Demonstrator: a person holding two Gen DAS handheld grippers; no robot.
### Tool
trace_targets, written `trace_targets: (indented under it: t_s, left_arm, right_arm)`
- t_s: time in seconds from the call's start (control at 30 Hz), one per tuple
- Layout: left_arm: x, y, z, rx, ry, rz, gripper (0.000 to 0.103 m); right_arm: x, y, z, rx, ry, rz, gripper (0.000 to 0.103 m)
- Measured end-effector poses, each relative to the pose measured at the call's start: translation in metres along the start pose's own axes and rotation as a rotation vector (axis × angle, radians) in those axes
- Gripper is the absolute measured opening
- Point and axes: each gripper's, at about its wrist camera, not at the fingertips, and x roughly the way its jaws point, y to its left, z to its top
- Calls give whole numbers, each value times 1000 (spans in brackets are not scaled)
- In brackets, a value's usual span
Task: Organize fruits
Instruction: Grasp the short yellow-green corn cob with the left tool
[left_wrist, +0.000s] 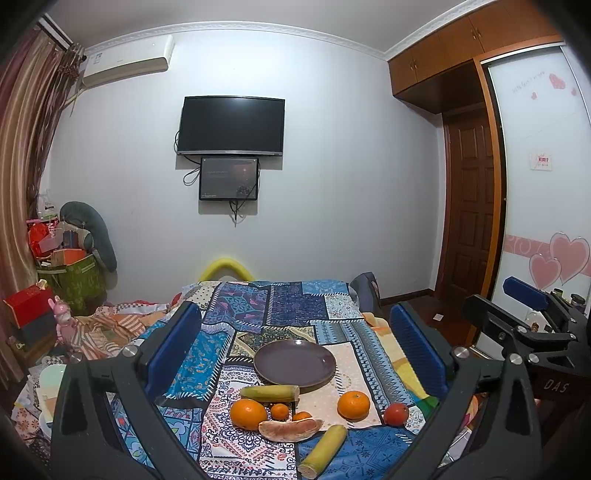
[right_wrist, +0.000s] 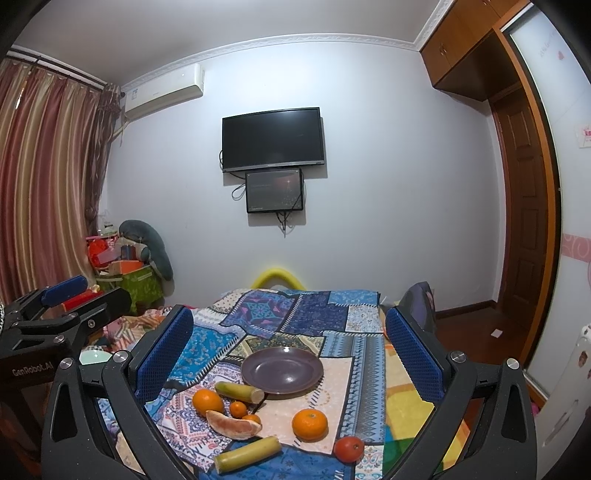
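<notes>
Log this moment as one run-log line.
left gripper: open, empty | right gripper: open, empty | plate: empty | fruits on cloth: none moved yet

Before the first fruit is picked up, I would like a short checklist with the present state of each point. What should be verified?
1. Left gripper open and holding nothing: ok.
2. Right gripper open and holding nothing: ok.
3. Purple plate has no fruit on it: ok.
4. Fruits within view and uncovered: ok; the red fruit and the large orange lie apart from the others.
5. Fruits free of each other: not ok; the peeled citrus piece seems to touch the left orange, and the far banana piece lies against the plate's rim.
6. Cloth flat under the plate: cannot tell.
</notes>
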Motion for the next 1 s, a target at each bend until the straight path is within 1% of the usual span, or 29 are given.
trace_targets:
  t_s: [0.23, 0.43, 0.6, 0.63, 0.7, 0.73, 0.77, 0.83, 0.9, 0.93, 1.0]
  left_arm:
    - [1, 2, -2, -7, -5, 4, 103]
    - [4, 3, -4, 1, -1, 1, 103]
    - [16, 6, -8, -6, 37, -3, 103]
    - [21, 6, -10, -6, 51, -5, 103]
    - [33, 8, -15, -2, 90, -4, 99]
    - [37, 8, -17, 2, 107, -2, 95]
    - [45, 10, -21, 9, 139, -3, 91]
    - [60, 12, -26, 16, 193, -13, 88]
    - [75, 15, -34, 17, 253, -27, 88]
    - [82, 16, -38, 20, 281, -34, 88]
    - [97, 16, -47, 34, 338, -47, 87]
  right_arm:
    - [1, 1, -1, 2, 7, 10, 103]
    - [4, 1, -4, -4, 12, 0, 103]
    - [10, -2, -9, -16, 40, -7, 103]
    - [11, -4, -11, -15, 50, -10, 103]
    - [13, -10, -15, -7, 72, -16, 103]
    - [15, -13, -18, -4, 84, -19, 103]
    - [16, -16, -20, -5, 94, -23, 103]
    - [20, -23, -27, -12, 129, -49, 102]
    - [27, -32, -35, -17, 176, -67, 96]
    - [29, -37, -38, -15, 199, -73, 95]
    - [34, -46, -46, -7, 244, -77, 87]
